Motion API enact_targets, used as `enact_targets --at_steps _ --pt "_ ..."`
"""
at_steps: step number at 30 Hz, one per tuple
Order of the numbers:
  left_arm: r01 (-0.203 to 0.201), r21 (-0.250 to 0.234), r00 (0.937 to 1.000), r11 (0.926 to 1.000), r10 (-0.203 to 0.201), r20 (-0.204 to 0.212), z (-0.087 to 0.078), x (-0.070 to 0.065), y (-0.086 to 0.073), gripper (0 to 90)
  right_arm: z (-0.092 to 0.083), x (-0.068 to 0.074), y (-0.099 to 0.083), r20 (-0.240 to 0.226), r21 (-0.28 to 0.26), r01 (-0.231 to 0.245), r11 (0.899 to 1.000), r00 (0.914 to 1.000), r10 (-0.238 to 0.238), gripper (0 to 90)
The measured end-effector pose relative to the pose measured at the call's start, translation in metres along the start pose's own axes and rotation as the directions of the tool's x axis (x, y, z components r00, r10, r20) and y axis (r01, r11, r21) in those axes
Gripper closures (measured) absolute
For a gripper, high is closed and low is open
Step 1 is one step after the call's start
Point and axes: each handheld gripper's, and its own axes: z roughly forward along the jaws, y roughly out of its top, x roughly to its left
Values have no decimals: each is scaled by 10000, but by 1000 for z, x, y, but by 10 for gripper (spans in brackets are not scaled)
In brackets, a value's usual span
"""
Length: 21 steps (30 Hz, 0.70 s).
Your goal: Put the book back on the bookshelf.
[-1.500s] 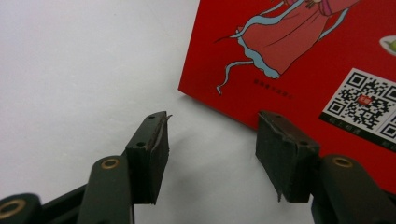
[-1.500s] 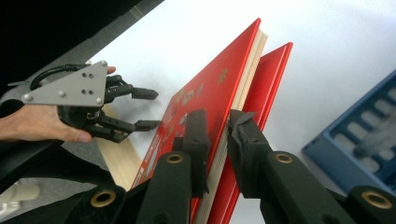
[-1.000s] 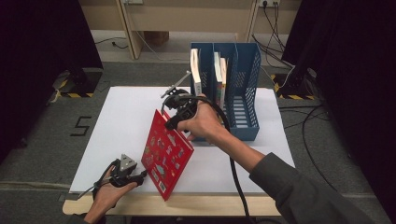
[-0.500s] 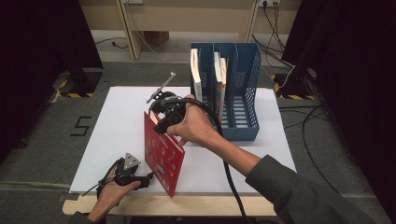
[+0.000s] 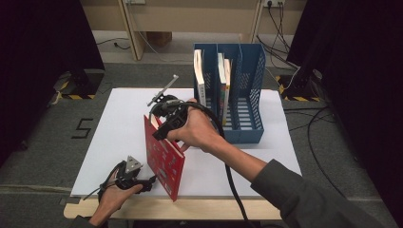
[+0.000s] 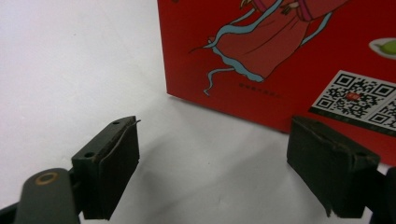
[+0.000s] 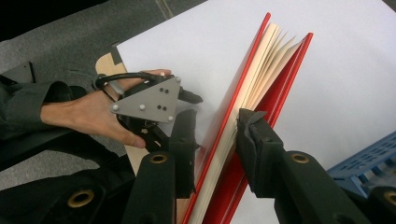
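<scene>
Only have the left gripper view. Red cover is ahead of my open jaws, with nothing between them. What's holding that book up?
Observer: The right gripper straddles the top edge of the red book. Its jaws have just been opening, as have the left gripper's.
Operator: Is the book closed?
Observer: No. In the right gripper view its pages fan apart between the two covers.
Operator: Anywhere to put it?
Observer: Probably the blue file rack standing behind it on the white sheet. Its right compartment looks empty, and the other two hold upright books.
</scene>
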Motion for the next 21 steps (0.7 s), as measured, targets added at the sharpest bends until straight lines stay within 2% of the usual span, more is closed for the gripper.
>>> enact_targets --at_steps 7,9,12,14,15,16,17,18,19,20,21 --pt "70 -30 10000 10000 -69 55 -2 2 -2 159 3 14 8 -67 178 217 9996 9997 -216 647" --pt "59 -48 10000 10000 -59 63 -3 2 -3 159 4 18 10 -112 229 146 9996 9998 -144 626" --pt "181 -62 9997 9998 -180 159 -4 3 -4 154 0 24 13 -137 246 -37 9997 9999 40 528" --pt "138 -58 9998 9999 -137 152 -3 3 -4 154 -8 25 15 -77 53 78 10000 9999 -78 470" --pt "127 -71 9998 9999 -125 181 -3 2 -4 154 -15 18 17 27 -126 143 9998 9999 -142 465" --pt "101 -87 9998 9999 -100 186 -4 1 -5 155 -24 2 18 567 -451 68 9990 9984 -42 531" --pt "95 -114 9997 9999 -92 234 -6 1 -6 154 -30 -21 14 1177 -772 -759 9941 9894 846 527" --pt "143 -107 9994 9998 -139 326 -6 1 -7 152 -29 -41 5 418 -501 -1907 9804 9803 1929 477" --pt "179 -42 9991 9998 -177 388 -6 2 -7 149 -20 -49 -4 -723 188 -2480 9686 9659 2487 420" --pt "267 -9 9988 9996 -266 421 -4 3 -7 151 -11 -47 -11 -1414 314 -2366 9711 9608 2387 439" --pt "271 57 9988 9996 -273 404 -2 4 -6 152 -4 -43 -14 -1505 371 -2175 9754 9637 2206 325"
